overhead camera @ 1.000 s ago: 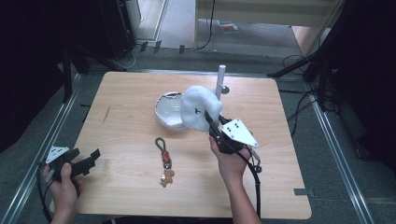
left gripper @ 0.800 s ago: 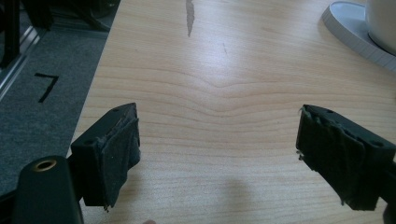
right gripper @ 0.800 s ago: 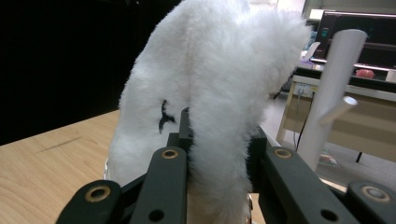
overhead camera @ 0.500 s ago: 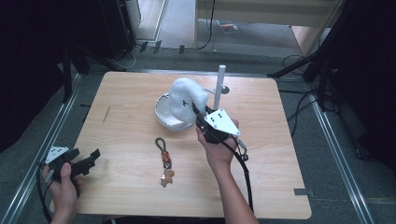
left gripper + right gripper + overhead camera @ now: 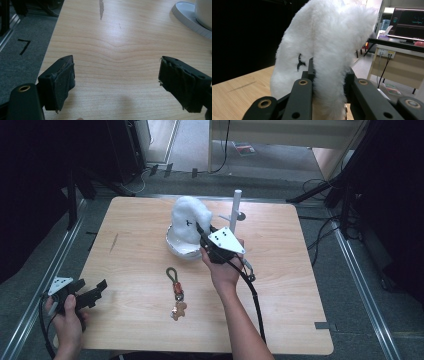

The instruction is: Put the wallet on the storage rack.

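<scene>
1. Plush toy (image 5: 187, 217), white and shaggy, hangs just above the white bowl (image 5: 179, 247) at the centre of the high view, with the right gripper (image 5: 204, 234) clenched on a fold of its fur; in the right gripper view the jaws squeeze a thick lobe of pile, and a small black stitched mark shows on the toy's side.
2. Judging by that, the carry looks nearly finished: the toy sits over the bowl, apparently dipping into it, but the grip is not yet let go. What seems left is lowering it and releasing.
3. Left gripper (image 5: 92, 295), at the lower left of the high view, rests near the table's edge with its jaws spread wide and nothing between them; its own view shows frayed black pads (image 5: 65, 80) over bare pale wood.
4. Bowl is shallow, smooth and glossy, its rim round.
5. Keyring (image 5: 176, 292) lies flat below the bowl, well apart from both grippers: a dark cord loop, an orange clip and a small brown figure.
6. Slim white post (image 5: 235, 210) stands upright just right of the toy.
</scene>
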The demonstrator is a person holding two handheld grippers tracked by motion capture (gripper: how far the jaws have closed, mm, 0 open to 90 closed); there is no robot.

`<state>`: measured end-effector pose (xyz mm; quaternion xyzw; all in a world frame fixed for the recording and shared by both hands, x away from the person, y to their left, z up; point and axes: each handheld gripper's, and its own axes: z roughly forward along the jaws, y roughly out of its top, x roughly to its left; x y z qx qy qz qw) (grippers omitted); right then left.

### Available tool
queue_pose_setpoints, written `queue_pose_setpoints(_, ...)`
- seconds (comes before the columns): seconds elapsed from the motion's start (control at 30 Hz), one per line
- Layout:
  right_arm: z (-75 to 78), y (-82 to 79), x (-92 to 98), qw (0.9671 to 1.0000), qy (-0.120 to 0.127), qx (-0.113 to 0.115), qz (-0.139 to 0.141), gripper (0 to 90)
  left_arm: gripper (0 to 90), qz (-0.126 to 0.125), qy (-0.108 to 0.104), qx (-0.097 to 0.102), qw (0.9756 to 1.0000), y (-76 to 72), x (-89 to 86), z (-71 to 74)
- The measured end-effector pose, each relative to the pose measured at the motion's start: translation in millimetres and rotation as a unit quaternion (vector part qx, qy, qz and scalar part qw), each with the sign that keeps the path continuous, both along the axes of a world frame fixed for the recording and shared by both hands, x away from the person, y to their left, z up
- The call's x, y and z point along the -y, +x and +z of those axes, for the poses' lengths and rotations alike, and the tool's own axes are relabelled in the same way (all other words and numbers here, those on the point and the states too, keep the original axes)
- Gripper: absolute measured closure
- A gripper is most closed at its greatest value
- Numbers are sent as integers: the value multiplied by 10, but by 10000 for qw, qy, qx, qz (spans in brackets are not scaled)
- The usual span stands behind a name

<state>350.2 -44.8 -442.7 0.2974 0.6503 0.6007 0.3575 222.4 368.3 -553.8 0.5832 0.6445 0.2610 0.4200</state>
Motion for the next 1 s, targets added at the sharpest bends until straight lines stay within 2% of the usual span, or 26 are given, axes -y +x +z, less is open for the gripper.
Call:
queue_pose_setpoints(0.3, -149, 178, -92, 9999, -35, -99, 35, 775, 145, -17, 29, -15, 10000, -3, -1, 2)
queue_pose_setpoints(0.7, -326, 299, -205, 9994, -150, -313, -18, 775, 145, -25, 19, -29, 10000, -4, -3, 2)
queue_pose_setpoints(0.87, -415, 318, -239, 9987, -422, -294, -2, 774, 145, -30, 20, -42, 10000, -4, -6, 3)
queue_pose_setpoints(1.0, -468, 311, -267, 9979, -501, -421, 21, 768, 145, -30, 17, -27, 10000, -5, -4, 3)
